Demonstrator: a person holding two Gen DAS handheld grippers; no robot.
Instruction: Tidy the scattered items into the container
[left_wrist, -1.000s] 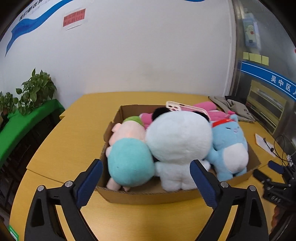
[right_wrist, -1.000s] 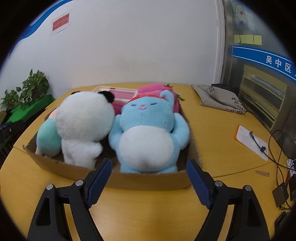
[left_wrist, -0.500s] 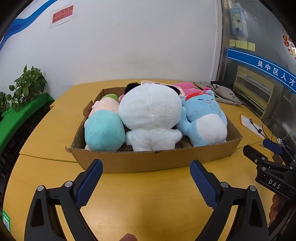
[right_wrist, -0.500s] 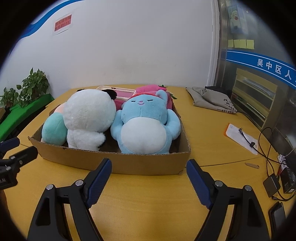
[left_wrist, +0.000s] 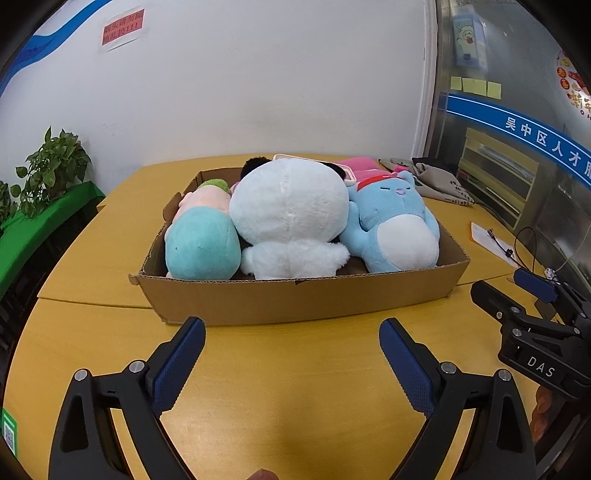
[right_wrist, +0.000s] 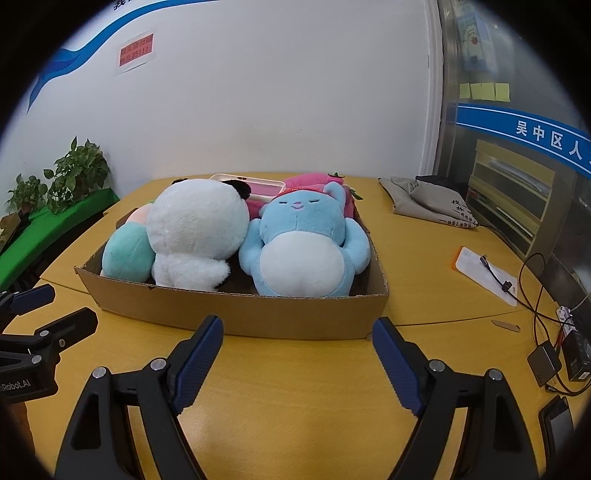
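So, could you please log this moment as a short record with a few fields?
container: cardboard box on the yellow table
contents: white plush in the middle, teal plush and blue plush on either side of it, pink items behind
left gripper: open, holds nothing, short of the box
right gripper: open, holds nothing, short of the box
off to the side: grey cloth bag, paper and cables

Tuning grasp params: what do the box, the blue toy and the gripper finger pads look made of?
Box: corrugated cardboard, matte brown; fluting shows along the cut rim.
Blue toy: plush fabric, fuzzy short pile, soft rounded bulges, likely stuffed.
Finger pads: blue, finely textured, probably rubber or grippy plastic, on black rigid fingers.
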